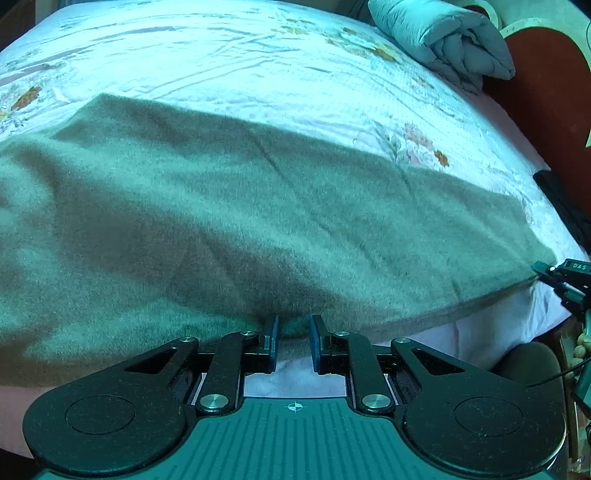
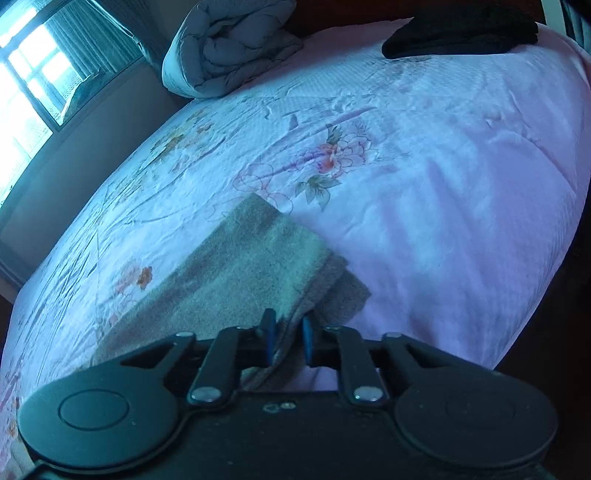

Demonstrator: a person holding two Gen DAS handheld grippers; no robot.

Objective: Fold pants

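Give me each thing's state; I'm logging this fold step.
Pants: spread flat on the bed, near edge between both grippers' fingers.
Left gripper: part open around the pants' edge.
Right gripper: part open, pants' end between its fingers.
Quilt: rolled up at the bed's far side.
Black garment: folded, lying on the bed.
Bed: covered, sheet wrinkled.

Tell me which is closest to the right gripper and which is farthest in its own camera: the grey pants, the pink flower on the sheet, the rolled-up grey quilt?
1. Grey pants: right at the right gripper, fabric between its jaws.
2. Pink flower: mid-bed, printed on the sheet, just beyond the pants.
3. Rolled-up grey quilt: far end of the bed, upper left, near the window.
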